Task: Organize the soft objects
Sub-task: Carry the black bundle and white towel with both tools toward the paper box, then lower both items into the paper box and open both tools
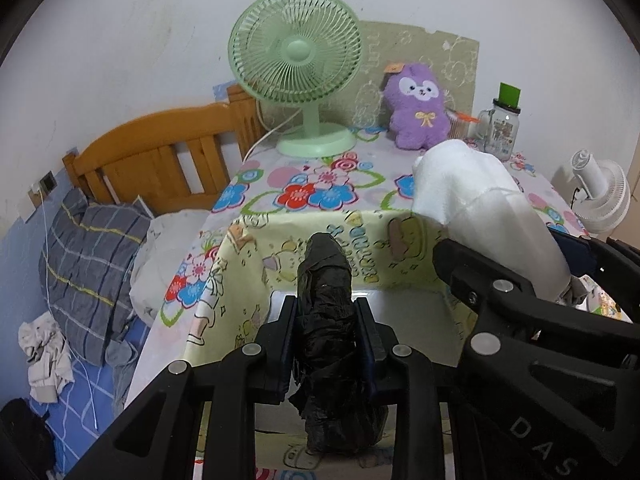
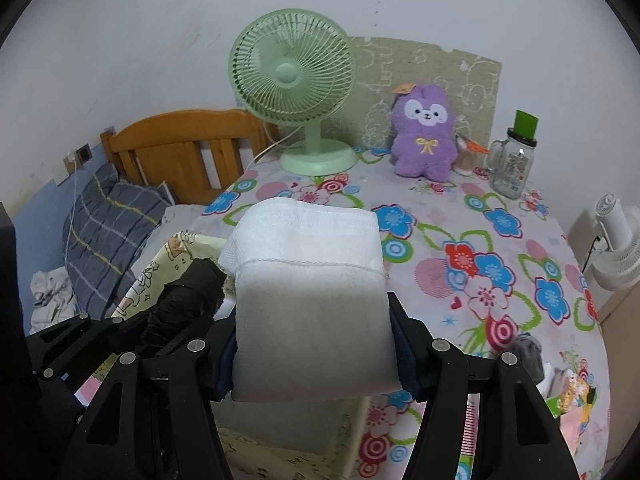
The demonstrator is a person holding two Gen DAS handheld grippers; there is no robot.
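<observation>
Your black bag roll (image 1: 326,320) stands upright, pinched in the left gripper (image 1: 326,344), directly above the yellow box (image 1: 240,280). The white tissue pack (image 2: 312,300), clamped by the right gripper (image 2: 314,352), hangs beside it, rightward.

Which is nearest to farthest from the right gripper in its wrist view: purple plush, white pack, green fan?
1. white pack: between the right gripper fingers.
2. green fan and purple plush: both at the table's back edge, fan left, plush right; too close to rank.
</observation>
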